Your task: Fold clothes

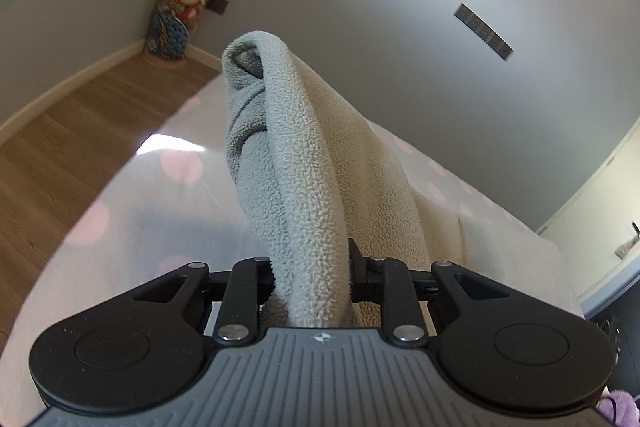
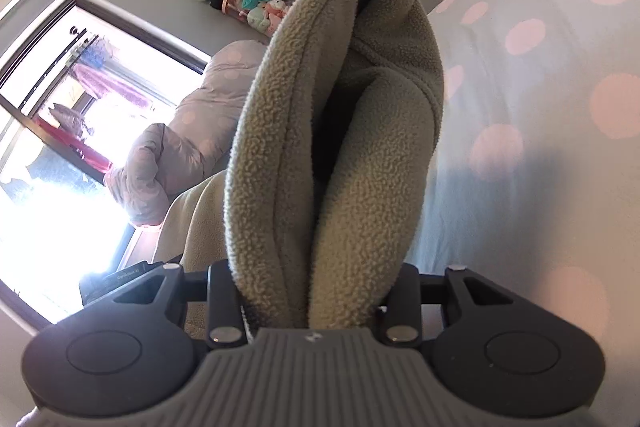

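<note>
left wrist: fingers (image 1: 312,279) clamp fleece garment (image 1: 304,163).

Pale beige-grey nubbly fleece garment (image 1: 316,163): thick, soft, pilled texture, stitched hem edges visible. Left wrist view: bunched fold rises up centre of frame from bottom centre to rounded peak at upper middle, dark hollow in tip; rest drapes down toward lower right over polka-dot bedding. Right wrist view: same fleece (image 2: 336,147) looks darker olive-beige, doubled into two thick lobes with deep dark crease between, filling centre of frame; looser part trails toward lower left.
</note>
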Tool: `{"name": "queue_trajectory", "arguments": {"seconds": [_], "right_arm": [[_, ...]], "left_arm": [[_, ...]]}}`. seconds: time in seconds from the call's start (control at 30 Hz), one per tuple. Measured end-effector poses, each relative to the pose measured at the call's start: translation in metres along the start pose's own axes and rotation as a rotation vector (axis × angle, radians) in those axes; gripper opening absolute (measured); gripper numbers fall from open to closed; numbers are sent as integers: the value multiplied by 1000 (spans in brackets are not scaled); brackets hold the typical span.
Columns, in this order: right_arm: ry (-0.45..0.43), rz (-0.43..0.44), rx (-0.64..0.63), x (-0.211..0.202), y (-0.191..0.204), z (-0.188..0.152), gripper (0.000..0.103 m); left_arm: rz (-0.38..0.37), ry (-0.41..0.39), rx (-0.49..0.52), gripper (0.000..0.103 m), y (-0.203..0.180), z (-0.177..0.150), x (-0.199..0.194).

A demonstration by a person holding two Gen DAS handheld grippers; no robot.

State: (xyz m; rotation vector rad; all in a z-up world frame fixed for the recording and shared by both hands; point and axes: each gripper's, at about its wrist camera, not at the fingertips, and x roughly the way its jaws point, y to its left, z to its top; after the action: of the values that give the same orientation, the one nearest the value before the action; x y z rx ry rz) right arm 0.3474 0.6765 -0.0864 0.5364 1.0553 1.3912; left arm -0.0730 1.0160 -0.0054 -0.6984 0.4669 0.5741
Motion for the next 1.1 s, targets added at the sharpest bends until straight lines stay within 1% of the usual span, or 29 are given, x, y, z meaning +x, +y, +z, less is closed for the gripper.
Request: {"name": "queue_trajectory", "arguments": {"seconds": [0.07, 0.17, 0.2, 0.3, 0.4, 0.47, 0.63, 0.67, 0.7, 0.73, 0.77, 0.8, 0.87, 0.9, 0.93, 0.97, 1.0, 1.03, 1.07, 1.1], "right_arm": [[-13, -16, 4, 14, -1, 1, 43], [-30, -37, 8, 25, 0, 1, 43], [-29, -46, 14, 34, 6, 6, 43], [5, -81, -8, 49, 15, 15, 43], [25, -95, -21, 68, 22, 25, 43], [21, -115, -9, 74, 16, 24, 43], [6, -211, 40, 92, 2, 19, 44], [8, -235, 39, 94, 1, 20, 45], [10, -259, 39, 95, 0, 21, 46], [19, -290, 35, 98, 0, 23, 49], [30, -324, 29, 100, 0, 25, 54], [42, -352, 26, 102, 0, 28, 56], [67, -393, 31, 100, -2, 32, 60], [81, -403, 43, 97, -5, 34, 60], [87, -402, 56, 92, -8, 33, 61], [88, -411, 70, 85, -10, 32, 61], [89, -424, 83, 77, -12, 29, 62], [90, -437, 97, 69, -14, 27, 67], [91, -451, 111, 61, -15, 25, 82], [86, -469, 95, 49, -16, 22, 84]], "left_arm": [[12, -5, 10, 20, 4, 5, 9], [31, 14, 17, 20, 11, 10, 21], [35, 20, 17, 20, 14, 13, 24], [49, 38, 26, 20, 21, 24, 32], [66, 34, 46, 20, 26, 37, 39], [80, 32, 64, 20, 30, 44, 44], [149, 54, 56, 22, 46, 37, 66], [152, 53, 45, 23, 48, 34, 69], [165, 57, 38, 24, 49, 34, 72], [181, 62, 33, 28, 50, 33, 76], [188, 76, 26, 29, 51, 34, 77], [192, 94, 19, 30, 53, 34, 78], [206, 114, -6, 40, 59, 32, 72], [210, 120, -25, 40, 63, 30, 67], [217, 121, -29, 45, 65, 26, 61], [237, 118, -27, 55, 68, 23, 54], [261, 113, -24, 60, 72, 20, 47], [285, 109, -21, 63, 75, 18, 40], [298, 100, -40, 63, 80, 15, 30], [307, 91, -65, 63, 85, 12, 19]]}}
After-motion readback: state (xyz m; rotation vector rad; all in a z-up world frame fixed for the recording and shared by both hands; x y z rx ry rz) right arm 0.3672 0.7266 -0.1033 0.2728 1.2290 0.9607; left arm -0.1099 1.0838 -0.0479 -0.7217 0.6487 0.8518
